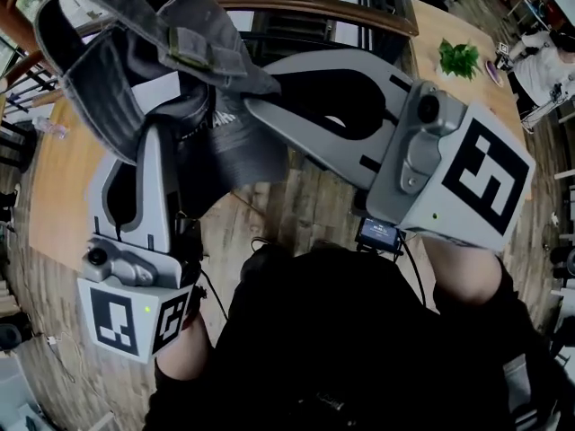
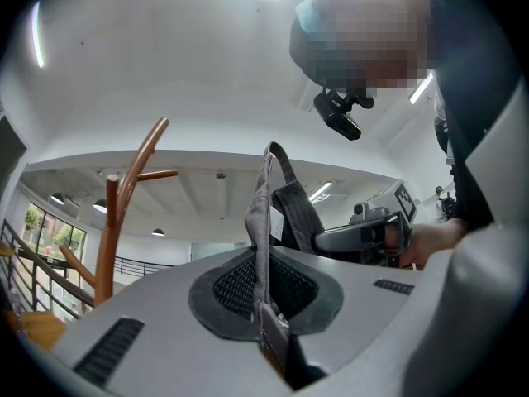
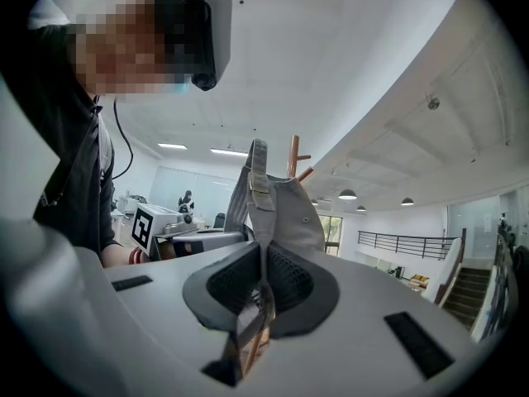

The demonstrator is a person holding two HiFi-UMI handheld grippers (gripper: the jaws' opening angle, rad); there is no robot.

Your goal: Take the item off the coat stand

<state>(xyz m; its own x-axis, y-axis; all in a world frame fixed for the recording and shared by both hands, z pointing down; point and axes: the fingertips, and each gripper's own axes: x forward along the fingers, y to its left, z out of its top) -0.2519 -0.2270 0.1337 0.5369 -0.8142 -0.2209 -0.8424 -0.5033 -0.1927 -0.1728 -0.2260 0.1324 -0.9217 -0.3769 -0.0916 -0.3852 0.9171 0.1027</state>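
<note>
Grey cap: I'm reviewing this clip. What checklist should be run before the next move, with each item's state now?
1. Left gripper shut on the grey cap: ok, fabric is pinched between its pads.
2. Right gripper shut on the cap: ok, fabric is pinched there too.
3. Cap clear of the coat stand: ok, the left gripper view shows a gap between them.
4. Strap free of snags: cannot tell, folds hide part of it.
5. Set-down spot on the wooden table: cannot tell, the cap and grippers cover much of it.

Grey left gripper (image 2: 263,296) and right gripper (image 3: 260,292) bear black-and-white marker cubes (image 1: 135,320).
</note>
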